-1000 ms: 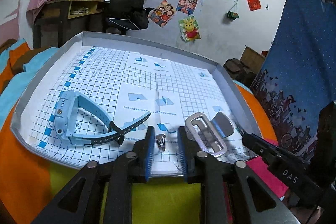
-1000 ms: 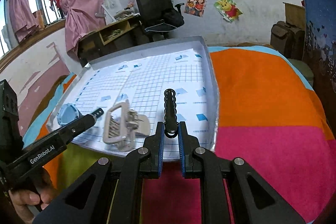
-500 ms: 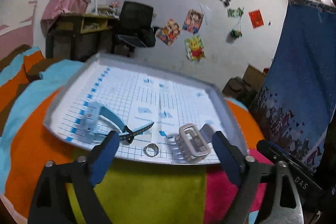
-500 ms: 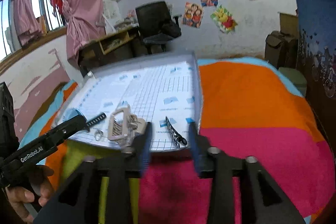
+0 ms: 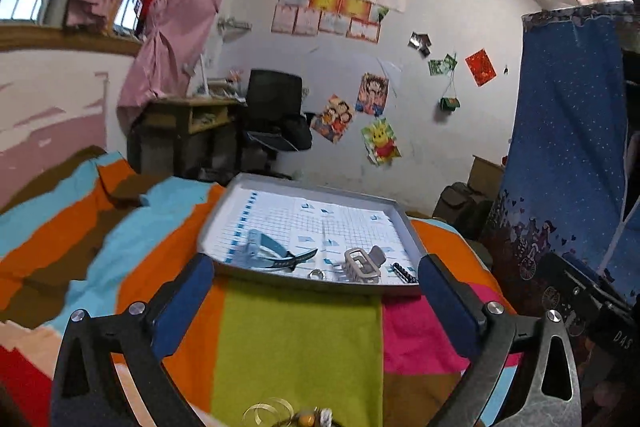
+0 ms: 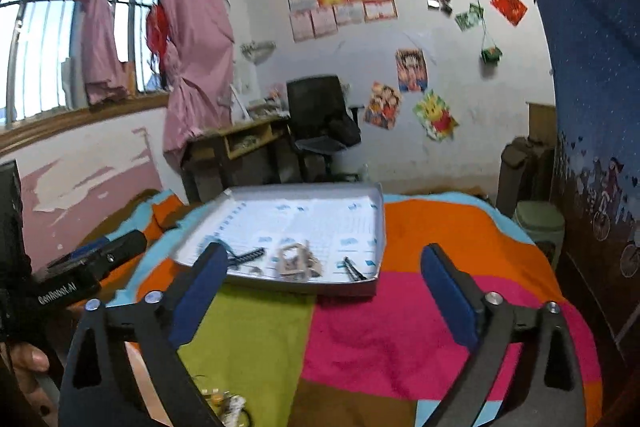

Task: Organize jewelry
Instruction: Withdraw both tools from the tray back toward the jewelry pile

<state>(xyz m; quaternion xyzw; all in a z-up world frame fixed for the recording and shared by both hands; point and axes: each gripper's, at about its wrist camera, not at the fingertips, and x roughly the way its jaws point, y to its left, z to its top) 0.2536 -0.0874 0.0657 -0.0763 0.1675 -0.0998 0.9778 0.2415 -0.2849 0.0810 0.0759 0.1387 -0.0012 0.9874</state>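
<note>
A bed covered by a patchwork blanket [image 5: 300, 339] in green, pink, orange and blue carries a shallow grey tray [image 5: 412, 235] lined with gridded paper. Behind it stand a wooden desk [image 5: 188, 115], a black office chair [image 5: 274, 111] and a white wall hung with posters [image 5: 378, 139]; pink curtains [image 6: 188, 27] frame a barred window on the left.

Along the tray's near edge lie a blue watch [image 5: 264, 253], a small ring [image 5: 316, 274], a grey hair claw [image 5: 362, 263] and a black hair clip [image 5: 404, 273] — all apart from both tools.

The left gripper [image 5: 316, 301] and the right gripper [image 6: 320, 291] are each spread wide and hold nothing, hovering over the blanket short of the tray.

At the bottom edge, a tangle of beads and gold wire [image 5: 280, 413] is cut off — too blurred to name.
</note>
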